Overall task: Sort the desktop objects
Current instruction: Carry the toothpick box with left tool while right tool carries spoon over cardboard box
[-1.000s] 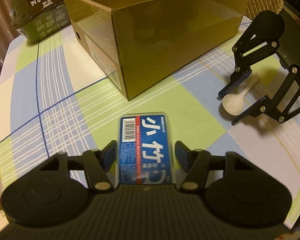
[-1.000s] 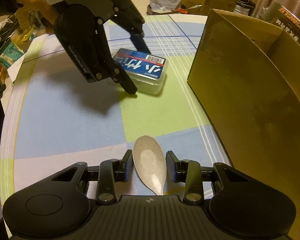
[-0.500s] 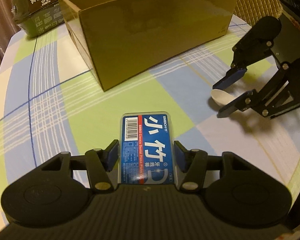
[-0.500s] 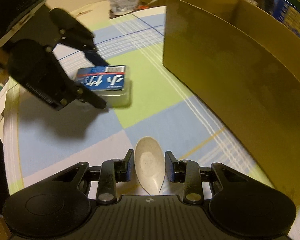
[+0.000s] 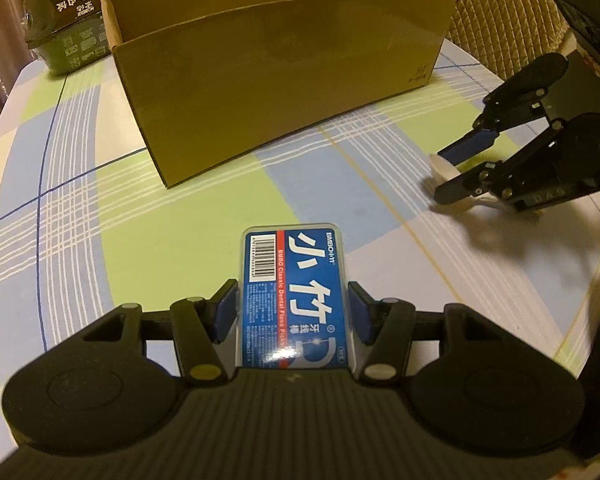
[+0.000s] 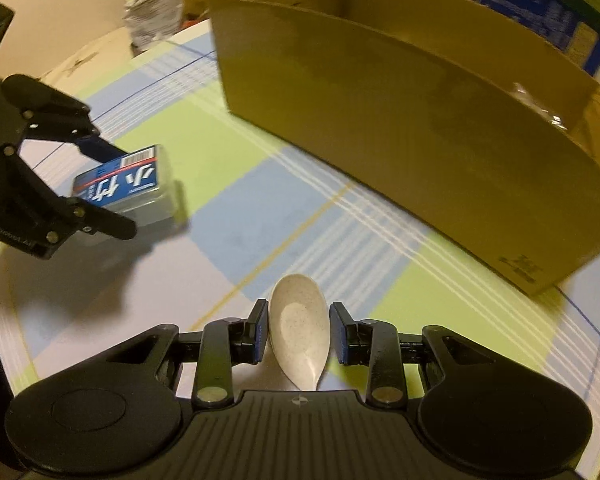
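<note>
While both hands hang over the checked tablecloth (image 5: 204, 216), each tool has something clamped. The left gripper (image 5: 292, 312) has its blue pads pressed on the long sides of a dental floss pick box (image 5: 294, 292), a clear plastic case with a blue label. It looks light, stiff and rather slick, so a hold across the flat sides near the middle, as here, seems the safest; a glossy lid could slide if tilted steeply. The right gripper (image 6: 299, 338) is closed on a pale speckled spoon (image 6: 299, 328), taken across the bowl with the handle running back under the tool. I'd guess it is light and rigid, but its curved edges give the pads little to bite on.

From the left wrist view, the open cardboard box (image 5: 284, 76) stands at twelve o'clock and the other tool at two o'clock. From the right wrist view, the box wall fills one o'clock and the floss case sits at ten. Its rim is high, so either load must clear it. Open cloth lies between the tools and the box.
</note>
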{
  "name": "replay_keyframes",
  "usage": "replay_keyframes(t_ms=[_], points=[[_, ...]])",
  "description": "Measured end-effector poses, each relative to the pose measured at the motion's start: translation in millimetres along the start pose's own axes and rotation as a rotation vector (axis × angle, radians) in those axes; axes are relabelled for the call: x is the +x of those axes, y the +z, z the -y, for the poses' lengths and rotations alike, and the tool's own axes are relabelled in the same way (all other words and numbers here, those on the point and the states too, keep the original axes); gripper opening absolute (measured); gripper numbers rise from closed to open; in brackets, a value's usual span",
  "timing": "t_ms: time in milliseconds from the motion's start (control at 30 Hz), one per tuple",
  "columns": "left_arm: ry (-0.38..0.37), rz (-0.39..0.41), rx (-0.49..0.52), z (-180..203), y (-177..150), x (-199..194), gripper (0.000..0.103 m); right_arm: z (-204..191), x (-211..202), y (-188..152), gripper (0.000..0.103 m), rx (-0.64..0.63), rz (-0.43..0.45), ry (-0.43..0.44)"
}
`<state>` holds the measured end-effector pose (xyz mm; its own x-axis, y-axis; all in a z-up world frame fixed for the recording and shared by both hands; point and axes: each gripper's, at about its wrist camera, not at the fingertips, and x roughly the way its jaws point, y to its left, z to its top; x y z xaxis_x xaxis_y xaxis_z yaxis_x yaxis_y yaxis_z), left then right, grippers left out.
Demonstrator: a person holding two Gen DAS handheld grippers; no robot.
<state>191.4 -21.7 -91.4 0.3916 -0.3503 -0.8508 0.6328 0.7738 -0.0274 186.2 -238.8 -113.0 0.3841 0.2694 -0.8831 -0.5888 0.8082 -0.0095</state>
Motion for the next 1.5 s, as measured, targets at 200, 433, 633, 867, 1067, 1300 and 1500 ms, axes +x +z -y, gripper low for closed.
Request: replay_keyframes(t_ms=[200,433,633,867,1067,1300,1500], points=[[0.025,0.011,-0.034,8,6,-4,0.052,8,-21,-4,0.029,0.042,0.016,-0.028],[0.049,0.039,-0.084,20,12,-20,0.052,11,-45,-6,0.029,0.084,0.046,-0.067],[0.069,0.068,-0.127,31,22,-41,0.052,12,-73,-4,0.029,0.131,0.079,-0.118],[0.096,0.101,-0.15,43,31,-71,0.052,8,-107,-4,0.029,0.16,0.127,-0.146],[0.124,0.128,-0.167,49,39,-92,0.052,10,-134,-4,0.029,0.188,0.161,-0.172],[0.15,0.155,-0.165,56,51,-110,0.052,12,-159,2,0.029,0.199,0.2,-0.202],[0.168,0.179,-0.16,57,64,-119,0.052,14,-175,14,0.029,0.195,0.236,-0.221]])
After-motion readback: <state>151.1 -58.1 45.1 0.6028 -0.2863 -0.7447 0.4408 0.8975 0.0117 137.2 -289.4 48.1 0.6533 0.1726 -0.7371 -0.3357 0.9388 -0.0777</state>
